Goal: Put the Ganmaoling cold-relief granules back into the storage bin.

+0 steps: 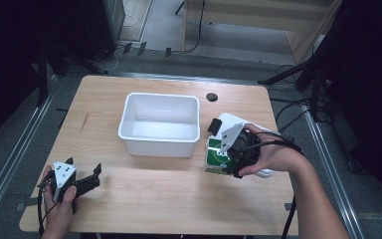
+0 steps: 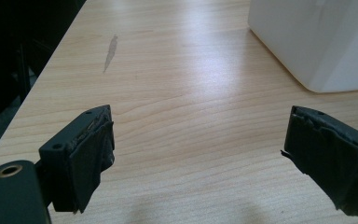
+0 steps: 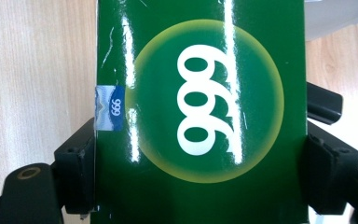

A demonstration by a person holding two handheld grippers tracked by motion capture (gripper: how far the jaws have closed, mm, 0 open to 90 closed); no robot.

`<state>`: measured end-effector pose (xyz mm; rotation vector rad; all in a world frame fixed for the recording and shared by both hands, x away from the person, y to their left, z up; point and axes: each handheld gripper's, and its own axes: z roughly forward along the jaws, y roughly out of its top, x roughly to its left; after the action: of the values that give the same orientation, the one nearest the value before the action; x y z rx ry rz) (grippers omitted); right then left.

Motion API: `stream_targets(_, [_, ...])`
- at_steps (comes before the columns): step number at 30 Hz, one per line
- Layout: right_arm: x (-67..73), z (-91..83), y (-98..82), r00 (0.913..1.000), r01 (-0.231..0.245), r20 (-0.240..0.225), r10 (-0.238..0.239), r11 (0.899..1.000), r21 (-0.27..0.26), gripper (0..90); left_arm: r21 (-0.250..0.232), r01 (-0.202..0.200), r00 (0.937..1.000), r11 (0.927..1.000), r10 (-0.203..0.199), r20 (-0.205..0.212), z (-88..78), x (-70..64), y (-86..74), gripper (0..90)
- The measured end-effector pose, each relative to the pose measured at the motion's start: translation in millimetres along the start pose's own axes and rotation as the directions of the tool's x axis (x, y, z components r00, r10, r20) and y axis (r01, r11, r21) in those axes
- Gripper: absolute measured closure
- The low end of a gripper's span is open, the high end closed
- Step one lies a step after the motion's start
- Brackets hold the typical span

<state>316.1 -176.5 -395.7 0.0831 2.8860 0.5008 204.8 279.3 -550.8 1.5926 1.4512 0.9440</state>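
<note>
Green carton (image 3: 200, 116) printed "999" is sitting clamped between the jaws of the right gripper (image 1: 231, 149), just right of the white plastic tub (image 1: 159, 124), above the wooden table (image 1: 179, 199). Nearest the person, the left gripper (image 1: 82, 180) is resting with jaws spread and nothing between them. Judging from this, the pickup is done; carrying the carton into the bare-looking tub is remaining.

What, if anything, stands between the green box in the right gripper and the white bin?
Nothing visible does. The right gripper is shut on the green box, just beside the white bin; only bare table lies between them.
</note>
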Motion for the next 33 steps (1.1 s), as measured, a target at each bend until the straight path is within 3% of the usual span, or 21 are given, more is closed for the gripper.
stream_targets(24, [-27.1, -25.6, 23.2, 0.9991, 0.03, 0.029, -0.03, 0.999, 0.015, 16.5, 0.0, -0.004, 1.0, 1.0, 0.004, 0.003, -0.4, 0.0, -0.1, 9.0])
stream_targets(33, [-37.1, -31.4, 28.2, 0.9994, 0.015, 0.031, -0.015, 1.0, 0.007, 16.6, 0.001, -0.006, 1.0, 1.0, 0.006, 0.005, -0.5, -0.1, -0.1, 9.0])
